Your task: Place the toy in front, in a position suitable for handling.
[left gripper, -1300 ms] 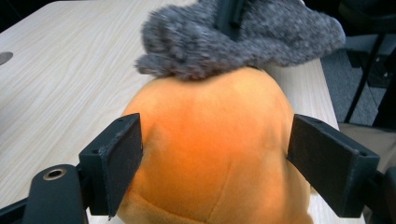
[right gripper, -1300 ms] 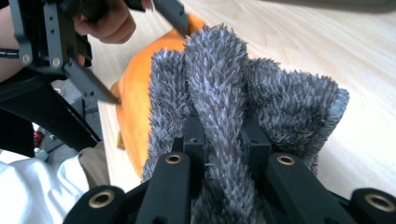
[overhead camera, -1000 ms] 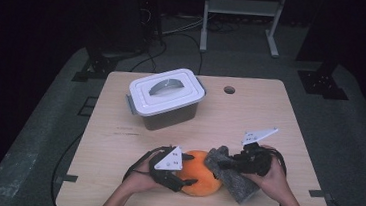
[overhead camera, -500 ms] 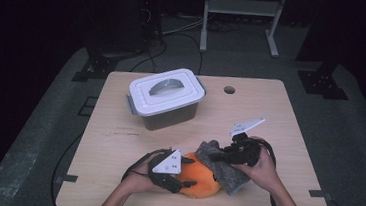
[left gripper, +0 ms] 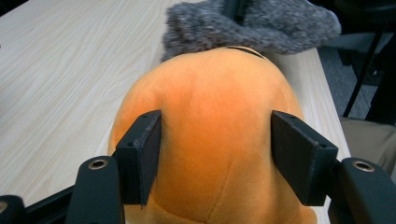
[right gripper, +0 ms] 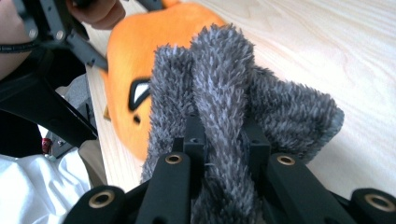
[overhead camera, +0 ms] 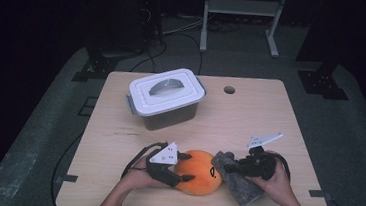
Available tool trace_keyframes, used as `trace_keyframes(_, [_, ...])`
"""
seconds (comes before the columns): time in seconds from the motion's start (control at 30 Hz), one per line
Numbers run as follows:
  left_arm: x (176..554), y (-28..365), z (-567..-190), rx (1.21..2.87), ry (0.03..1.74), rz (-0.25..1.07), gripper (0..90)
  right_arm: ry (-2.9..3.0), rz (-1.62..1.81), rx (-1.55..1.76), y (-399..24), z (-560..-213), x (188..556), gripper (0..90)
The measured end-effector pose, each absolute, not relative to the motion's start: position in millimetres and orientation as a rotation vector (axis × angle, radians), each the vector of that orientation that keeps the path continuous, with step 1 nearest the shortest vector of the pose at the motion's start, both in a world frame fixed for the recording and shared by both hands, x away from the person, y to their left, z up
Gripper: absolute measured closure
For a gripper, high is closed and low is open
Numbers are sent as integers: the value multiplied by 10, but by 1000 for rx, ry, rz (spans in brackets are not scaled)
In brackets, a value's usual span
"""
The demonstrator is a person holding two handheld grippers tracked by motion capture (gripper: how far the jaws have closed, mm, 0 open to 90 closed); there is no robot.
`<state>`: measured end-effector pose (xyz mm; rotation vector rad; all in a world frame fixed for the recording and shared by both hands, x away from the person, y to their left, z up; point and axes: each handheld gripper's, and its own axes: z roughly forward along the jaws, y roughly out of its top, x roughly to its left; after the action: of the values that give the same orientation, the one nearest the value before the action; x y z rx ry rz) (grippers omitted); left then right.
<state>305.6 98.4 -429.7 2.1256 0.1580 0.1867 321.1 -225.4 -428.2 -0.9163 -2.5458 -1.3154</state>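
While left tongs (overhead camera: 185,167) clamp the orange plush (overhead camera: 200,172), right tongs (overhead camera: 231,165) pinch grey cloth (overhead camera: 239,183).

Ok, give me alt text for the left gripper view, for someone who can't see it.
Two black jaws of the left tool flank a round orange plush toy on a light wooden table. A fuzzy grey cloth lies just beyond the toy.

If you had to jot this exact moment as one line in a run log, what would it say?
left gripper: jaws just closing around orange plush toy | right gripper: jaws shut on grey fuzzy cloth | lidded box: behind, untouched
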Motion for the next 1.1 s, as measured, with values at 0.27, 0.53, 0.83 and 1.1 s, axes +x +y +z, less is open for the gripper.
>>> trace_keyframes(0.27, [3170,949,-4291,2111,274,164,338,-2571,-1423,-813,-2145,-4049,3037,762])
trace_keyframes(0.53, [3174,933,-4205,2132,293,180,184,-2642,-1389,-746,-1910,-4063,3007,760])
trace_keyframes(0.83, [3090,998,-4113,2181,177,191,223,-2648,-1396,-799,-1982,-4086,3075,758])
trace_keyframes(1.1, [3115,977,-4150,2174,200,178,336,-2640,-1366,-875,-2160,-4204,3087,756])
